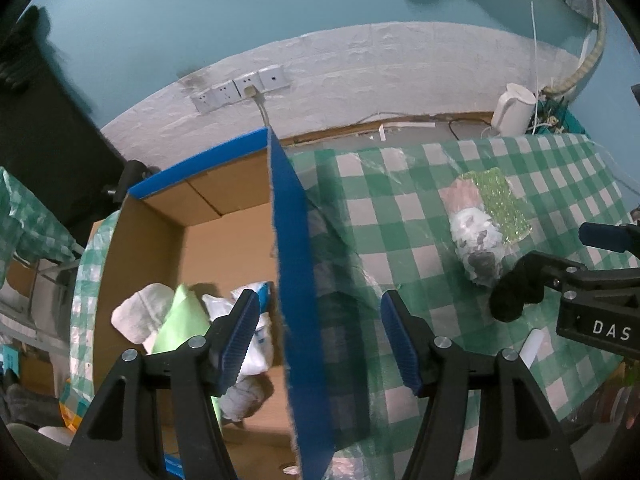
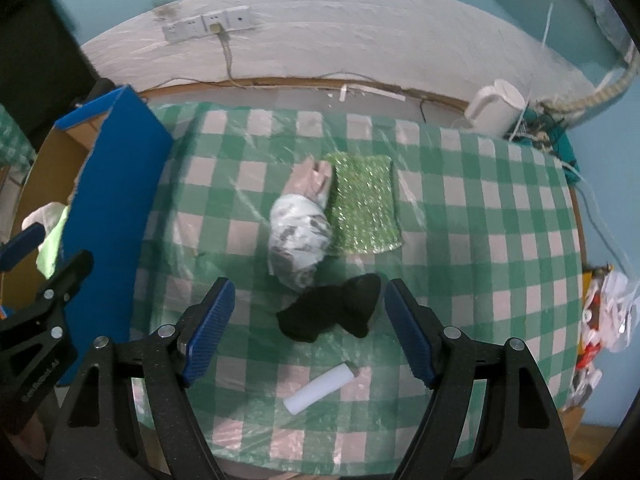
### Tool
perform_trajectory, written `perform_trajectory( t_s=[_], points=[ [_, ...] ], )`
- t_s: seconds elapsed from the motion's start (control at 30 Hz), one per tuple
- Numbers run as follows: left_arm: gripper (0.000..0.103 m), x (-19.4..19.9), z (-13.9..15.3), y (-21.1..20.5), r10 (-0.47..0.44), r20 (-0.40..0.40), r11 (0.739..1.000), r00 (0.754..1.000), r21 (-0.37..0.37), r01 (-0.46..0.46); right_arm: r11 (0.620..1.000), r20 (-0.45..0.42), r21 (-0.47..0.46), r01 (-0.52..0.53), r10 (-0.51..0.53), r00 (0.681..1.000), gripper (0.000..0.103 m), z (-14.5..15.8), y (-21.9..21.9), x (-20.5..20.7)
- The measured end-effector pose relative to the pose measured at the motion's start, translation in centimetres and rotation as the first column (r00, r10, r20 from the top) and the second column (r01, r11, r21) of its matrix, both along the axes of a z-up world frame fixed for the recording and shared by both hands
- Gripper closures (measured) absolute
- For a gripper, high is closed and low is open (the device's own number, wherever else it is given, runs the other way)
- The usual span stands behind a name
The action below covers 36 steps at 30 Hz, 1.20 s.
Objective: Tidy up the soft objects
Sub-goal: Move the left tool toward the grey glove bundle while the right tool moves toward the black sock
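A blue cardboard box (image 1: 296,280) stands left of the checked table (image 2: 480,240) and holds white and light-green soft items (image 1: 176,320). My left gripper (image 1: 316,336) is open and straddles the box's right wall, empty. On the table lie a black sock (image 2: 332,312), a white patterned rolled cloth (image 2: 300,236), a pink cloth (image 2: 312,178), a glittery green sponge cloth (image 2: 366,204) and a white foam stick (image 2: 320,388). My right gripper (image 2: 308,328) is open and empty, just above the black sock. The sock also shows in the left wrist view (image 1: 516,292).
A white kettle (image 2: 496,108) and tangled cables stand at the table's far right corner. Wall sockets (image 2: 208,24) sit on the white wall behind. Plastic bags (image 2: 600,312) hang off the table's right edge. A black cabinet is far left.
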<state>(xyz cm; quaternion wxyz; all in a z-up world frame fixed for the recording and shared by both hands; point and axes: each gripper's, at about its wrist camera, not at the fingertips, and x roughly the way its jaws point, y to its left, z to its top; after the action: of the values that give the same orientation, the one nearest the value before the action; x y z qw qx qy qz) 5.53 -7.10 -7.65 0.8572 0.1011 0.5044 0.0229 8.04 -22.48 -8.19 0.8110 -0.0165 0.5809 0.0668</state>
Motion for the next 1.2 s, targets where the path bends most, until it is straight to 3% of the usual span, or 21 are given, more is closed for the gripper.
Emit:
perform_trajectory(
  t_s=[0.8,1.2],
  points=[
    [0.039,2.5,-4.9,-3.5,-0.023,-0.091,1.000,0.996,0.014,0.025,0.995,-0.137,-0.042,0.086,-0.091,0.986,0.025,-7.2,-2.0,2.1],
    [0.035,3.0,-5.8,-4.6,-0.040,-0.103,0.999,0.994,0.016,0.042,0.992,-0.154,-0.116,0.054,-0.072,0.985,0.025,-8.4,-3.1,1.3]
  ],
)
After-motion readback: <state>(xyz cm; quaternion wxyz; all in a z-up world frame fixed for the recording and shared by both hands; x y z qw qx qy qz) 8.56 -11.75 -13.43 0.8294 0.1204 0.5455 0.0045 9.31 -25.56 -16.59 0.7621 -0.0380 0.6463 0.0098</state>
